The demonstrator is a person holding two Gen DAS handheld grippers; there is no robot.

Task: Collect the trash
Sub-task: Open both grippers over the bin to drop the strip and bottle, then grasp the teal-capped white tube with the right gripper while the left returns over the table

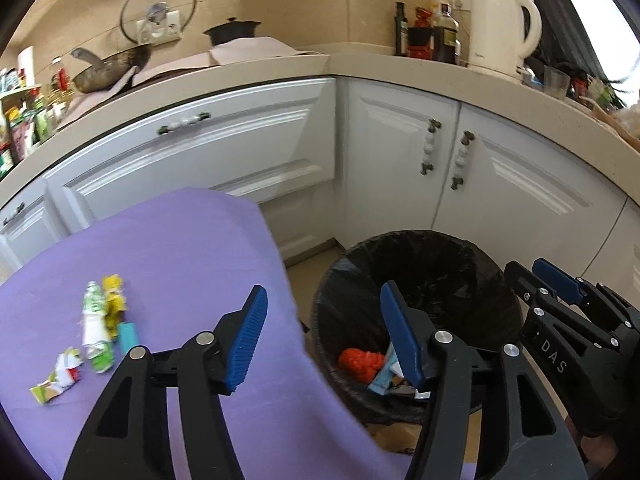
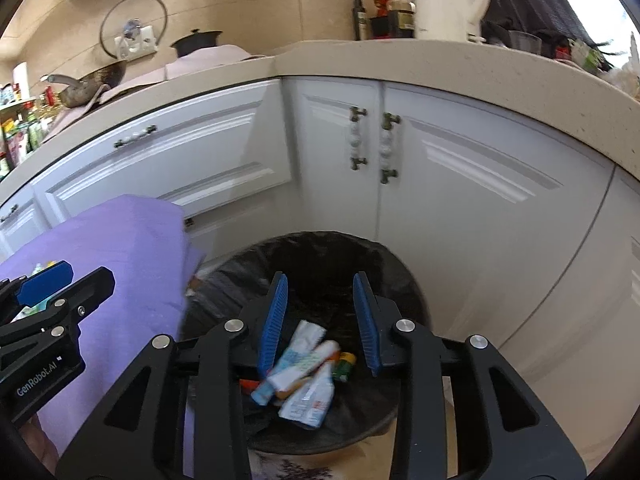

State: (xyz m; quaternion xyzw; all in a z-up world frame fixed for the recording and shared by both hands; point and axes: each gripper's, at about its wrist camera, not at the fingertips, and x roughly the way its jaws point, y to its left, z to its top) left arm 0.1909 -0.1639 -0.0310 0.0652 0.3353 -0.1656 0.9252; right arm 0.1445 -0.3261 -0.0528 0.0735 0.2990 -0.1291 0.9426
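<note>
A round bin with a black liner [image 1: 420,276] stands on the floor by the white cabinets; it also shows in the right wrist view [image 2: 320,256]. Inside lie an orange wad [image 1: 360,362] and several wrappers [image 2: 304,368]. On the purple-covered table [image 1: 172,256] lie a green-white wrapper [image 1: 94,324], a yellow wrapper [image 1: 113,300], a teal piece [image 1: 129,336] and a crumpled green-white wrapper [image 1: 56,378]. My left gripper [image 1: 324,336] is open and empty, over the table's right edge and the bin. My right gripper [image 2: 320,320] is open and empty above the bin.
White cabinets [image 1: 400,152] with a beige counter [image 1: 360,66] wrap around behind the bin. On the counter stand a white kettle [image 1: 500,28], bottles [image 1: 432,32], a pan [image 1: 112,68] and a black pot [image 1: 232,32]. The purple cloth's edge [image 2: 132,240] hangs next to the bin.
</note>
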